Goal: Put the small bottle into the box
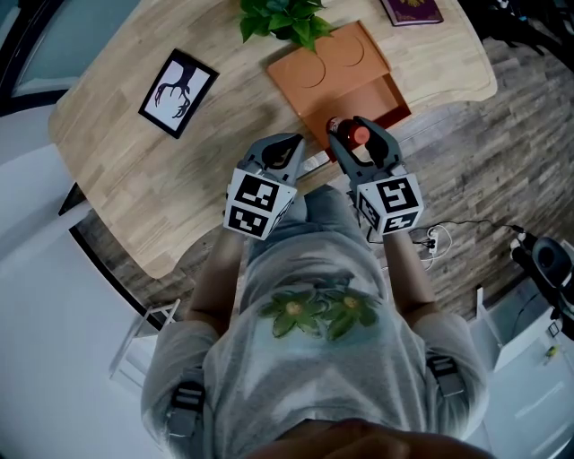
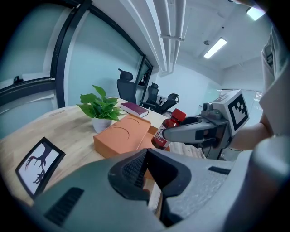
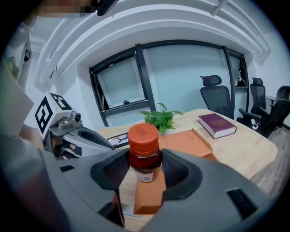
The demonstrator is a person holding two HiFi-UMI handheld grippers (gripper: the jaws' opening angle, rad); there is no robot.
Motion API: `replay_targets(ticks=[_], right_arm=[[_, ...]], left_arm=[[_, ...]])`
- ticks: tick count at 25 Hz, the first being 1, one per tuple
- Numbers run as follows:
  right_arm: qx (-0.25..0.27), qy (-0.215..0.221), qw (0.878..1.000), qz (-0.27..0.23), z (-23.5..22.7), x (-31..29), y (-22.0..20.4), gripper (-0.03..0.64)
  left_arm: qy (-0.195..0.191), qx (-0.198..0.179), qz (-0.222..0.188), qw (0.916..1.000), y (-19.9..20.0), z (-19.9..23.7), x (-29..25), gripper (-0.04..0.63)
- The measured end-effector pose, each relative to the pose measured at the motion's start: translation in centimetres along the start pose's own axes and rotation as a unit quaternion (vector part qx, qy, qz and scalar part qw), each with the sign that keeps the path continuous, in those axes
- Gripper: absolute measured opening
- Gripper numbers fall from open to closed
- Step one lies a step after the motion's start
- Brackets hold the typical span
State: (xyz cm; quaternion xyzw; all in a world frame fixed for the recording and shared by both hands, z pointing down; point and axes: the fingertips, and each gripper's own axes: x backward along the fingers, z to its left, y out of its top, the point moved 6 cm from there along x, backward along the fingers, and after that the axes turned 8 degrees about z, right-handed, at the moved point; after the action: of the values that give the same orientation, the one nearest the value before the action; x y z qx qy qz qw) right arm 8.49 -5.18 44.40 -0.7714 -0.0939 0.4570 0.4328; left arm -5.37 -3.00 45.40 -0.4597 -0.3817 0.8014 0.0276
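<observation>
Fingers (image 3: 180,174) of right gripper (image 3: 144,166) clamp glossy orange-capped small bottle (image 3: 144,152); left gripper (image 2: 147,174) fingers closed.

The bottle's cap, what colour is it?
Orange-red. The small bottle's cap shows best in the right gripper view.

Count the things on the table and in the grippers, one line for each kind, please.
Bottle: 1
Box: 1
Plant: 1
Book: 1
Picture: 1
Total: 5
</observation>
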Motion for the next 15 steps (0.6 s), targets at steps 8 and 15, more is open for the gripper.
replay_targets(ticks=[8,15], right_arm=[[0.007,0.004,1.000,0.011,0.0,-0.8,-0.3,0.218],[0.003,0.009,1.000,0.020,-0.3,-1.6,-0.6,0.218]], left_arm=[[-0.002,0.003,0.005,1.0000,-0.1,0.3,-0.3,0.008],[-0.002,0.007,0.012,0.9999,-0.2,0.7,-0.7,0.008]])
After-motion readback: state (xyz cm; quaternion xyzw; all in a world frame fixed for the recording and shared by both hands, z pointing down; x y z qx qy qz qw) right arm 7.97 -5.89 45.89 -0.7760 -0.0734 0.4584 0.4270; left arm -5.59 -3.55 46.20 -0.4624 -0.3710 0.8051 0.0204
